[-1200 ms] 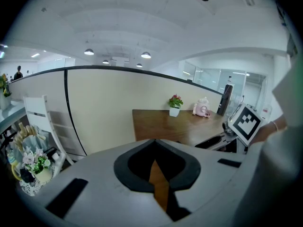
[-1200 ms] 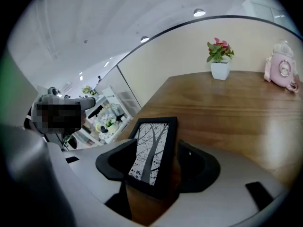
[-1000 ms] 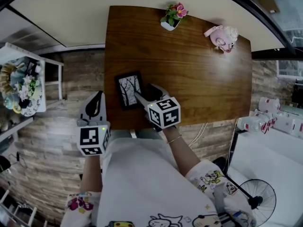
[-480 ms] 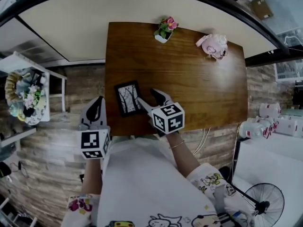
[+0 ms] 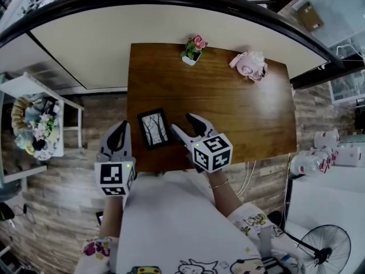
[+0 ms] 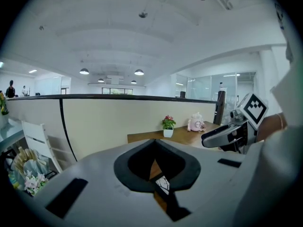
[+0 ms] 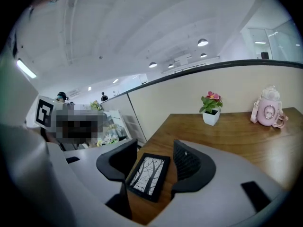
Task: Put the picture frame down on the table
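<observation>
The black picture frame (image 5: 154, 128) with a tree drawing lies flat near the front left corner of the wooden table (image 5: 245, 113). My right gripper (image 5: 186, 124) hovers just right of it, open and holding nothing. In the right gripper view the frame (image 7: 148, 175) shows on the table below and between the spread jaws of that gripper (image 7: 156, 150). My left gripper (image 5: 117, 137) hangs off the table's left edge with its tips together and nothing held. Through the gap behind those tips (image 6: 154, 143), a corner of the frame (image 6: 163, 184) shows.
A small white pot with pink flowers (image 5: 192, 49) and a pink bottle (image 5: 249, 66) stand along the table's far edge. A cream partition (image 5: 102, 44) runs behind the table. A white chair with a bouquet (image 5: 33, 124) stands to the left on the wooden floor.
The right gripper's finger lay over the frame a second ago. It has since drawn back to the right and stands apart from the frame. The left gripper has barely moved.
</observation>
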`<state>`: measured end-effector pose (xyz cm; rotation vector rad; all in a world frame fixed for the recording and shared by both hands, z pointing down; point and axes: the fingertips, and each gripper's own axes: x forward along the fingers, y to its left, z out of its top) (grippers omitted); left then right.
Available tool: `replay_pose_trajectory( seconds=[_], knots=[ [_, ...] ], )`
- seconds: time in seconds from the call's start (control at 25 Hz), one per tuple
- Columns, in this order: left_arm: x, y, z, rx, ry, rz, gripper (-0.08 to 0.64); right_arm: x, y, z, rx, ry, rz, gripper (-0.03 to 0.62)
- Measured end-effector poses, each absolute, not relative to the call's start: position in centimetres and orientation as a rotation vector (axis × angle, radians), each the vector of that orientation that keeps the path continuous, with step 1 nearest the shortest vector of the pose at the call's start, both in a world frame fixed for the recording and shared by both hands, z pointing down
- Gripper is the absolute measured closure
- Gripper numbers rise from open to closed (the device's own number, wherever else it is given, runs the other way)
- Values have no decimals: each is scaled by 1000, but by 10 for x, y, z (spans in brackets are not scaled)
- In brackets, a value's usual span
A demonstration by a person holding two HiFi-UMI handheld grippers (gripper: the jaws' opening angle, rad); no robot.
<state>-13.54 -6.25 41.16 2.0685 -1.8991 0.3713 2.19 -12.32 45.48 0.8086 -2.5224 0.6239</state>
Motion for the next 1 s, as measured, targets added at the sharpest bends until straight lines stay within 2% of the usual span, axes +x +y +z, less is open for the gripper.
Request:
replay_pose_trajectory(
  seconds=[0.24, 0.44, 0.64, 1.0],
  knots=[
    [-127, -70, 390, 2118, -1916, 332, 557, 26, -128, 417, 806, -2615, 554, 370],
    [-119, -74, 377, 2148, -1919, 315, 557, 32, -132, 389, 834, -2671, 475, 457],
    [-109, -76, 370, 2175, -1901, 297, 557, 36, -133, 371, 848, -2716, 428, 510],
    [-95, -78, 367, 2210, -1858, 290, 557, 48, -131, 361, 878, -2728, 370, 565]
  ],
)
